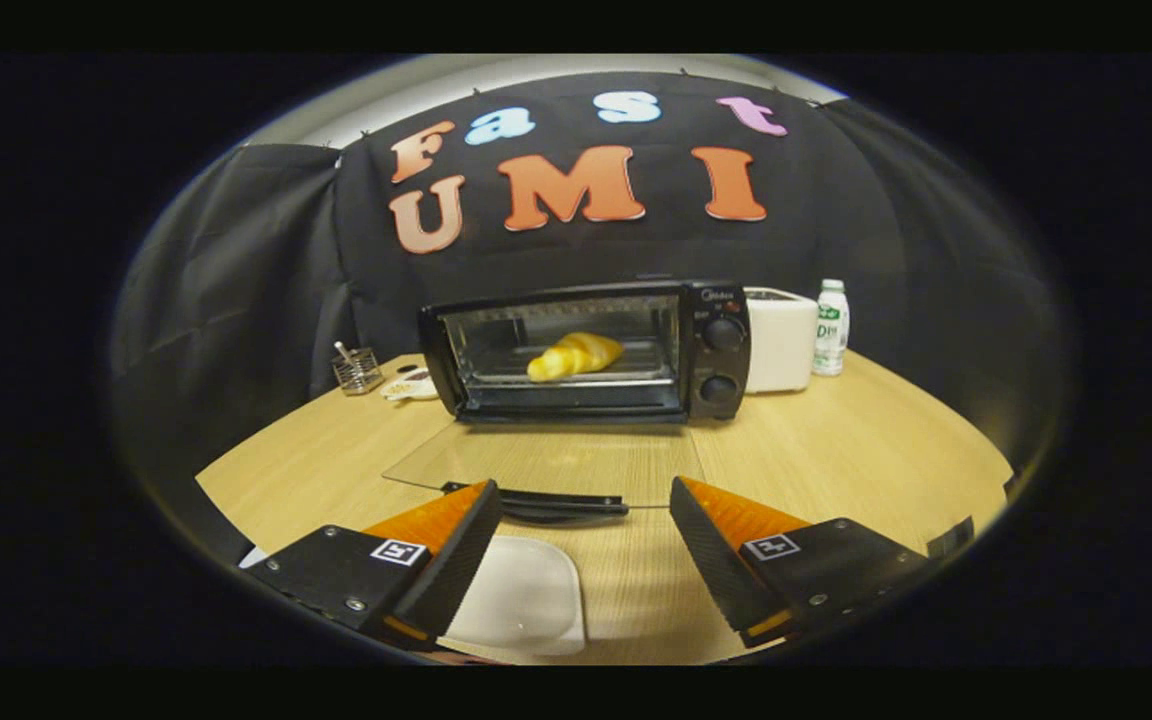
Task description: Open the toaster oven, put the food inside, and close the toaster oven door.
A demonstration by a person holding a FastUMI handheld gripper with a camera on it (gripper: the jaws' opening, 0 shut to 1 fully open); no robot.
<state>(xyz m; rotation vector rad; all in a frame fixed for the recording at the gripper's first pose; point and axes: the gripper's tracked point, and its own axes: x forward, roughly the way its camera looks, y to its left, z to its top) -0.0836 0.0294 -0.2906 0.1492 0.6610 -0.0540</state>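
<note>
While the toaster oven is standing at the far side of the wooden bench with its glass door lying folded down flat toward the gripper, a croissant is resting on the rack inside the oven cavity. The gripper is hovering released, its two fingers spread wide apart and grasping nothing; the door's dark handle is lying just ahead of the fingers, nearer the left one. A white plate is sitting empty on the bench between the fingers, close to the left one. Beside the oven's right wall, a white appliance and a white bottle are standing. To the oven's left, a wire holder is carrying a utensil, near a small white dish.
</note>
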